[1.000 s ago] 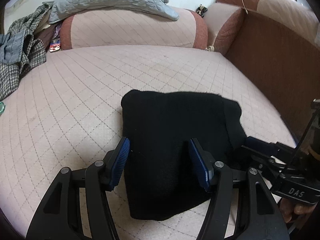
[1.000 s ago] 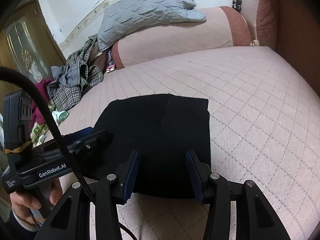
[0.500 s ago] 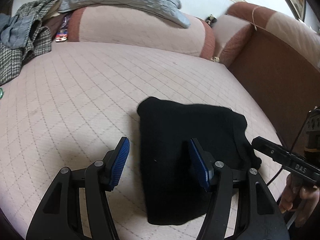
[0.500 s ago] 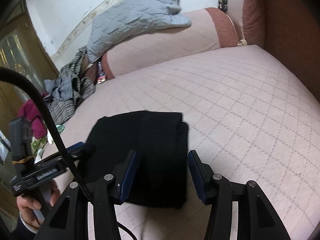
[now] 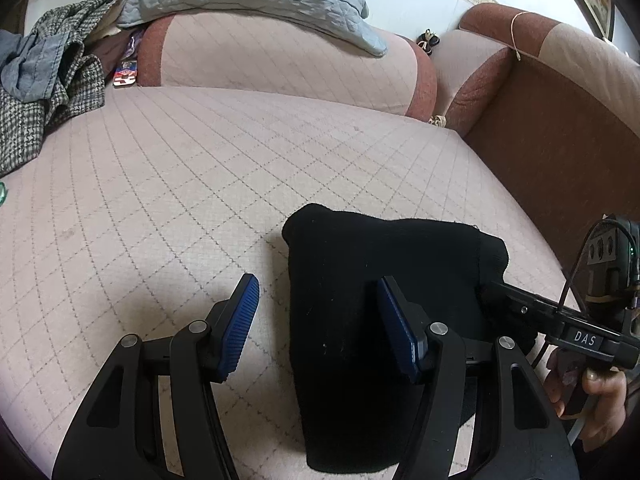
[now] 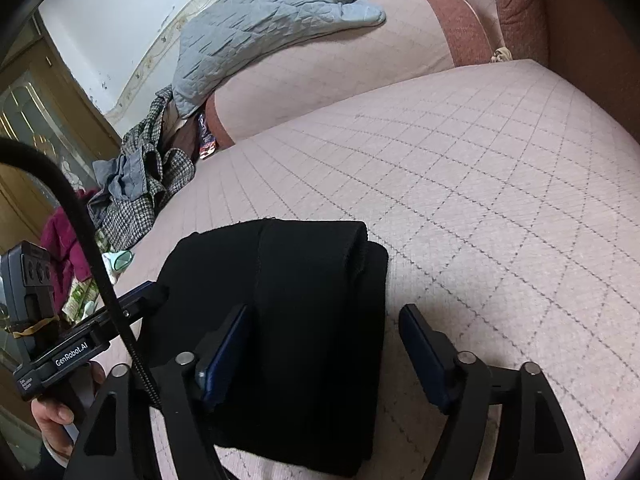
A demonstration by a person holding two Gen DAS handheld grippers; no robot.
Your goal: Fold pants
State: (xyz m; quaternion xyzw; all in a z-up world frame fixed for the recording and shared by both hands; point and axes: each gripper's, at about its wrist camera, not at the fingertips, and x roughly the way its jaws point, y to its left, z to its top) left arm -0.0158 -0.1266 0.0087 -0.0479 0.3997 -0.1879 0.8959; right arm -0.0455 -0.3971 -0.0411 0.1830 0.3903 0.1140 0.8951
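Folded black pants (image 5: pixel 372 320): near edge hidden behind the left tool (image 5: pixel 318 328) arms, lower centre. Right tool (image 5: pixel 520 308) tips lost against black fabric at right; the hand (image 5: pixel 592 396) holding it cut off by the lower right rim. Small dark item (image 5: pixel 428 38) at upper right, too small to identify.

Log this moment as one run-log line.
task: fold pants | pants: folded, flat on sofa seat | left gripper: open, empty | right gripper: jaws just opened, clear of pants
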